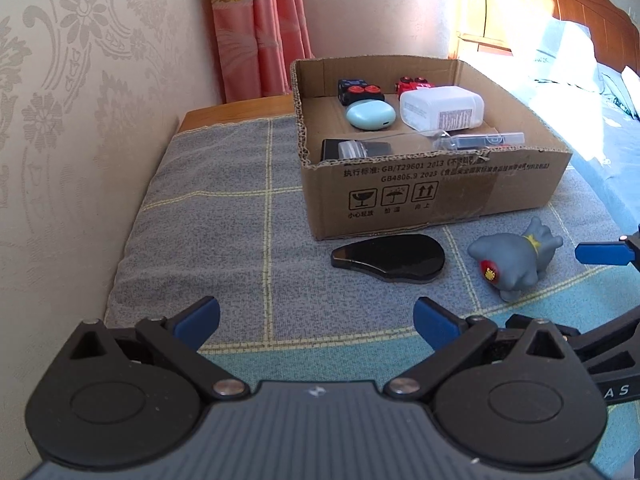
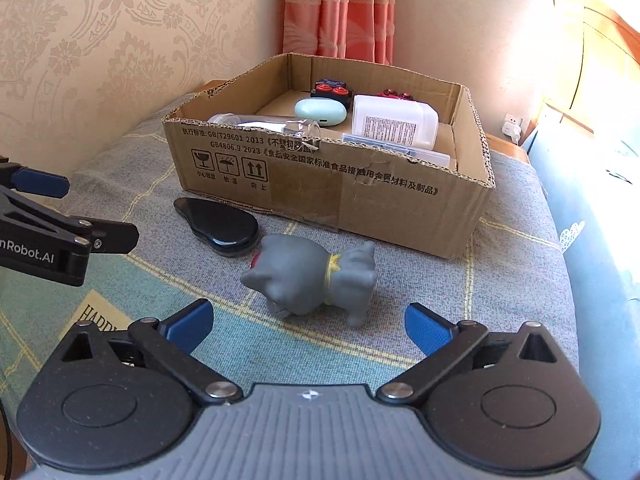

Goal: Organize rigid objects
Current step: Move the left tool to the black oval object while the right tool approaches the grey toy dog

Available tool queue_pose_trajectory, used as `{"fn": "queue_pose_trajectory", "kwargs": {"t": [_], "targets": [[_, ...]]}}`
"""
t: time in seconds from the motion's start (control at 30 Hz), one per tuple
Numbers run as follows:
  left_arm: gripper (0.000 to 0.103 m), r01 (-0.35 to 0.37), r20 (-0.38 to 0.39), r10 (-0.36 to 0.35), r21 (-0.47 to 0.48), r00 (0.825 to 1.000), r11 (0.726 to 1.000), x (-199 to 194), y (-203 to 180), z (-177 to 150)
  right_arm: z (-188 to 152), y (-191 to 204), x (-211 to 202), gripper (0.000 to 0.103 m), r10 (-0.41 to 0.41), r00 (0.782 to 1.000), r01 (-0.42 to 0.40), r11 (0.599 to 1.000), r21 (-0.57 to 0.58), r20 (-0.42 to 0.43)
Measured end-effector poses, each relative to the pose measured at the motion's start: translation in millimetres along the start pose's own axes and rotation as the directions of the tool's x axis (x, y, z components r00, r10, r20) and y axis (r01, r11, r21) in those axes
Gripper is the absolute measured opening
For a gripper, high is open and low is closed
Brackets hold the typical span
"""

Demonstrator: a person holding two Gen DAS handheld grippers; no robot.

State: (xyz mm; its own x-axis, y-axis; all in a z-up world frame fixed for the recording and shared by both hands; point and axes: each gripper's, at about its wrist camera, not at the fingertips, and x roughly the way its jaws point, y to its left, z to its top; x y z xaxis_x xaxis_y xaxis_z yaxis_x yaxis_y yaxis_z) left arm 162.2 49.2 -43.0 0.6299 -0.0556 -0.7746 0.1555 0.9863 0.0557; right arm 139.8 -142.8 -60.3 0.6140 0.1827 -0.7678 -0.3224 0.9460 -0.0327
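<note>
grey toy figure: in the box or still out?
Out. The grey toy figure lies on its side on the blanket, in front of the cardboard box, beside the black flat object.

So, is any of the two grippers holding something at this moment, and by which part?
Nothing is held. The left gripper and the right gripper are both open and empty; the grey toy and the black flat piece lie untouched on the cloth.

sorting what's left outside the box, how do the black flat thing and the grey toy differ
The black flat piece is glossy, smooth and teardrop-shaped, lying low on the blanket; the grey toy is matte, bulky and animal-shaped, with a yellow collar and a red mark. The black flat piece sits almost against the cardboard box; the grey toy lies on its side, farther out and nearer the right gripper. Both remain outside the box, ungripped.
</note>
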Motion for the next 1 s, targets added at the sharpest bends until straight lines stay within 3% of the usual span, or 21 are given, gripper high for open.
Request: {"fn": "queue_pose_trajectory", "kwargs": {"t": [0.17,0.4,0.6,0.73,1.0], "targets": [[0.102,0.007,-0.02,-0.006,0.018,1.0,1.0,-6.9,-2.9,12.8,-11.7,-3.3,7.9,0.103,-0.015,0.999,0.014,1.0,-0.028,-0.045],[0.102,-0.001,0.004,0.001,0.039,1.0,0.999,-25.5,-3.7,15.9,-20.9,-10.8,13.4,0.103,0.023,0.998,-0.025,0.999,-0.022,-0.063],[0.102,0.076,-0.07,-0.078,-0.028,0.995,0.997,18.7,-15.5,-3.1,-26.6,-18.2,7.2,0.103,0.05,0.998,-0.052,0.997,-0.049,-0.049],[0.102,0.119,-0.066,-0.123,-0.07,0.99,0.99,42.3,-20.8,-9.0,-31.0,-22.0,3.2,0.103,0.061,0.998,-0.063,0.996,-0.061,-0.03],[0.103,0.076,0.019,-0.076,-0.013,0.997,0.997,53.5,-32.3,-10.9,-30.8,-23.1,3.5,0.103,0.066,0.998,-0.067,0.996,-0.066,-0.023]]}}
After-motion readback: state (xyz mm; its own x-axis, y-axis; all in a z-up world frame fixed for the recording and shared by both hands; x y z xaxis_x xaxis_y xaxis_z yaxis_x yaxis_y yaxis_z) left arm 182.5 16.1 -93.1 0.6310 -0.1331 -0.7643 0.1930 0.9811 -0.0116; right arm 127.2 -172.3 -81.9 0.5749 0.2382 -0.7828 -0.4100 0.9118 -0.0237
